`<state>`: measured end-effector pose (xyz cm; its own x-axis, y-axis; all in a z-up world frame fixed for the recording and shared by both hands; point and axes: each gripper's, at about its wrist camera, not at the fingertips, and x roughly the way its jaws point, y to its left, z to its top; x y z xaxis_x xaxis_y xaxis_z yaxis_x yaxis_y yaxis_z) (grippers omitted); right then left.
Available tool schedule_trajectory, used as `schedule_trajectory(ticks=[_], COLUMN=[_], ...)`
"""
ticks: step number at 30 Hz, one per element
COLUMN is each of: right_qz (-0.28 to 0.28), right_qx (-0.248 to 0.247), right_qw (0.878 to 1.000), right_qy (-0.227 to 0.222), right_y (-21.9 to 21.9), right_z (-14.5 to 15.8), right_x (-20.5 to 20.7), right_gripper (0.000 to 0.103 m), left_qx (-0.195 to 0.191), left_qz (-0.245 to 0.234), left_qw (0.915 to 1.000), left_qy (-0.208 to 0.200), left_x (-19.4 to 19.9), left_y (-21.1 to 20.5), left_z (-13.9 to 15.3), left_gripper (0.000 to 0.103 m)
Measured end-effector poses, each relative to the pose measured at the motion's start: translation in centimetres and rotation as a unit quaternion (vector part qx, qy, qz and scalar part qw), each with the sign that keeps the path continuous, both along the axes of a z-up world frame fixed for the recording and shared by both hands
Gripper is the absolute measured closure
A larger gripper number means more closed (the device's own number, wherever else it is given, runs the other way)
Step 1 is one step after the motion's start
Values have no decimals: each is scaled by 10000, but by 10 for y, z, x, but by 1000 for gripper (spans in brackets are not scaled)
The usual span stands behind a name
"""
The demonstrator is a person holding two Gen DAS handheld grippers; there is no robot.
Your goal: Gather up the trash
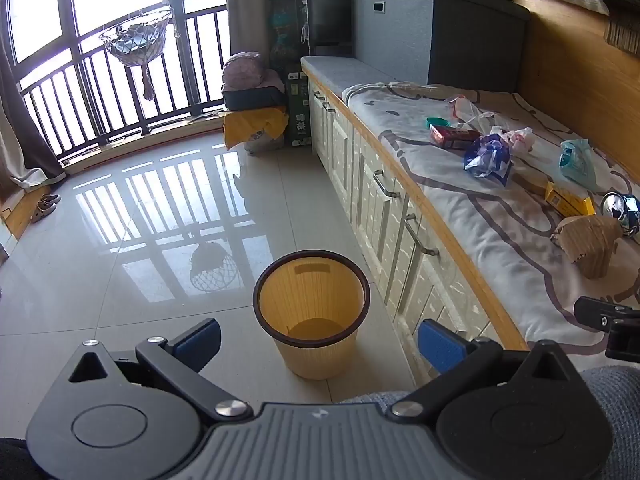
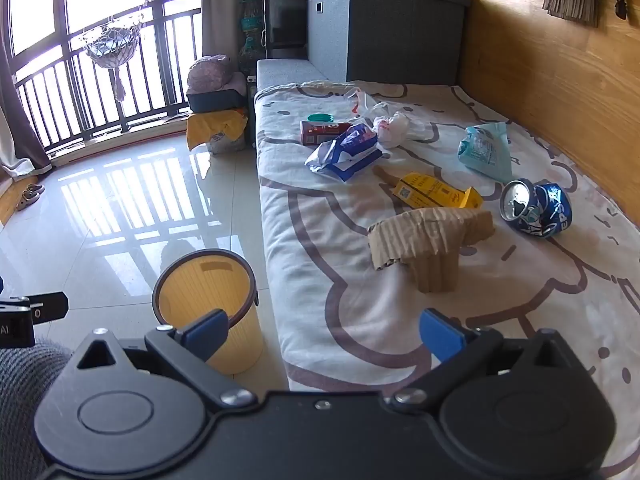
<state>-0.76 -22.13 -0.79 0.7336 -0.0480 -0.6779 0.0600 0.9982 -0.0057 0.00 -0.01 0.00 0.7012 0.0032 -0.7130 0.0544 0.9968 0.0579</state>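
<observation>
Trash lies scattered over the cartoon-print blanket [image 2: 340, 280] on the bench, ahead of our right gripper [image 2: 322, 334] and well apart from it. Nearest to that gripper is the torn cardboard piece [image 2: 430, 240], standing folded just beyond the gap between the blue pads [image 2: 440, 334]. Beyond it lies the yellow box [image 2: 436, 192], and to its right the crushed blue can [image 2: 536, 210] on its side. Farther back we see the teal bag [image 2: 486, 150], the blue-and-white wrapper [image 2: 348, 154], the red box [image 2: 320, 132], a crumpled white bag [image 2: 394, 124] and a green lid [image 2: 320, 118].

Our right gripper's jaws stand wide apart, holding nothing. Our left gripper [image 1: 318, 338] is likewise spread wide and empty, and it hangs over the floor with the yellow bin [image 1: 312, 312] directly ahead between its pads. The bin stands upright on the tiles, just beside the white cabinet fronts [image 1: 376, 200] under the bench, with all the trash up to its right.
</observation>
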Motion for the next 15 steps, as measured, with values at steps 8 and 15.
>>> schedule_trajectory(ticks=[8, 15], right_qz=[0, 0], right_qx=[6, 27], right_qw=[10000, 10000], right_qy=[-3, -7], right_y=[0, -1], right_z=[0, 0], right_x=[0, 0], right_gripper=[0, 0], left_qx=[-10, -7], left_qz=[-1, -2], left_qw=[10000, 10000], left_qy=[4, 4], left_x=[0, 0], left_y=[0, 0], left_z=[0, 0], left_gripper=[0, 0])
